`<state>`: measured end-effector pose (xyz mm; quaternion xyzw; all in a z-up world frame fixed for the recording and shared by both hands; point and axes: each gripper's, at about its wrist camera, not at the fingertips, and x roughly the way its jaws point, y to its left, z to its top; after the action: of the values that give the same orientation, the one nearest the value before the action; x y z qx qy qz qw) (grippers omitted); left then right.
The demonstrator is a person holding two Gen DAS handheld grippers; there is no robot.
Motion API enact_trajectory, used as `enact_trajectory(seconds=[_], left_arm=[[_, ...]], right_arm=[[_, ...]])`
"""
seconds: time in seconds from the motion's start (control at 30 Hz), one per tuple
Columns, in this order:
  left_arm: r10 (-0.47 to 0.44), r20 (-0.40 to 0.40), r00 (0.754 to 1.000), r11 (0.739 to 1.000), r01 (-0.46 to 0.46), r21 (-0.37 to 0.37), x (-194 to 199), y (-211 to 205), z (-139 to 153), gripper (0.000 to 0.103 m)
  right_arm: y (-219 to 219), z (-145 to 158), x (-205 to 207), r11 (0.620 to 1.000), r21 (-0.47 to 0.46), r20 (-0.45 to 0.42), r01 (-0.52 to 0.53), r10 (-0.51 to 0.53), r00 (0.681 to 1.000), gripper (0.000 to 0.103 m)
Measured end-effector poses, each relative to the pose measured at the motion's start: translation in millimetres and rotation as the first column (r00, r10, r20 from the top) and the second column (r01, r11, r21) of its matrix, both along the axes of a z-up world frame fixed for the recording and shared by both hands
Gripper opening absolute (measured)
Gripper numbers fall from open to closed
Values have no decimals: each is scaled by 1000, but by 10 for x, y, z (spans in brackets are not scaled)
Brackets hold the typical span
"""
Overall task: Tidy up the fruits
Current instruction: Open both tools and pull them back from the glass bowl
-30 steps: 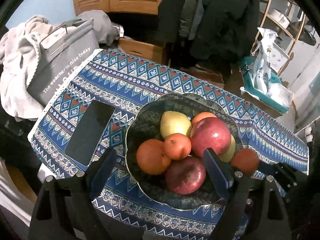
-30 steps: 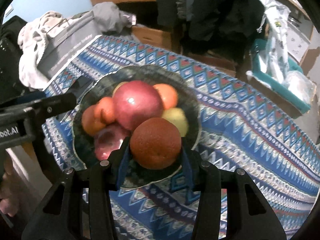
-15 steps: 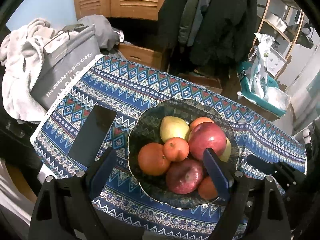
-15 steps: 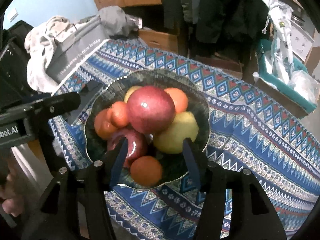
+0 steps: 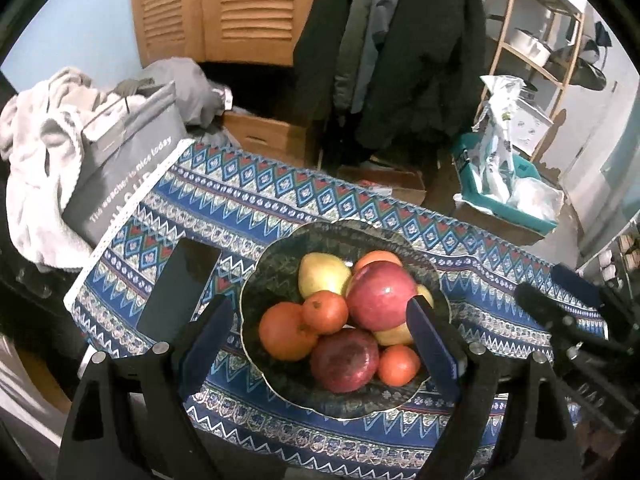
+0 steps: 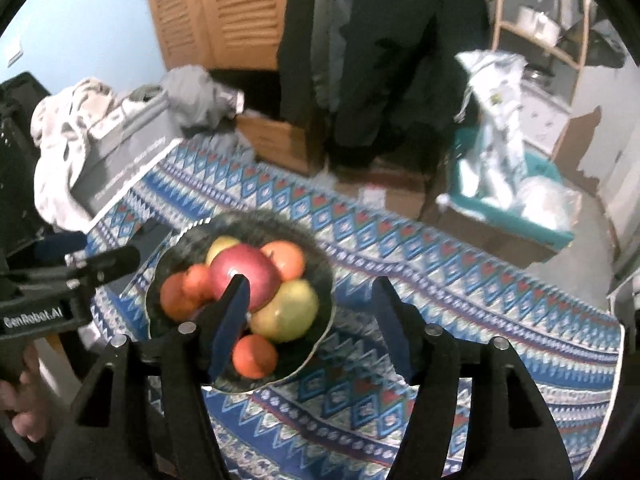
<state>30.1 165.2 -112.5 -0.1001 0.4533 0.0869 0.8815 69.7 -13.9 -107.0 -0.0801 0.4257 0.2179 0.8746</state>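
Note:
A dark green bowl (image 5: 280,248) on the patterned tablecloth holds a heap of fruit: a big red apple (image 5: 380,296), a yellow pear (image 5: 322,272), several oranges and a darker apple (image 5: 344,360). My left gripper (image 5: 320,340) hovers open above the bowl's near side, gripping nothing. In the right wrist view the bowl (image 6: 320,272) lies lower left. A small orange (image 6: 254,356) rests at its near rim. My right gripper (image 6: 312,324) hangs above it, jaws opening, no pad touching any fruit.
A dark phone (image 5: 178,292) lies on the cloth left of the bowl. A grey bag (image 5: 120,172) and piled clothes (image 5: 36,152) stand past the table's left end. A teal tub (image 5: 504,200) sits on the floor behind. Patterned cloth (image 6: 480,320) stretches right of the bowl.
The right gripper let the orange go into the bowl's near side, spread its jaws and rose away. The left gripper lifted a little, still open.

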Motion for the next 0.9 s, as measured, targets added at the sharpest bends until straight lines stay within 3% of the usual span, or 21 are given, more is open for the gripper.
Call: enact_trajectory(seconds=[0.53,0.77,0.9], left_arm=[[-34,142,989,999,36,-17,-99,-189,482,89],[-50,227,973,999,45,29,-198,-313,717,102],[-59,261,964,998,49,46,-232,-374,827,102]], right_arm=[[-504,689,-180,992,14,217,128,-128,968,80],[-784,889,-255,981,47,270,187,-192,943,81],[-922,956,-297,975,45,298,218,-221,929,81]])
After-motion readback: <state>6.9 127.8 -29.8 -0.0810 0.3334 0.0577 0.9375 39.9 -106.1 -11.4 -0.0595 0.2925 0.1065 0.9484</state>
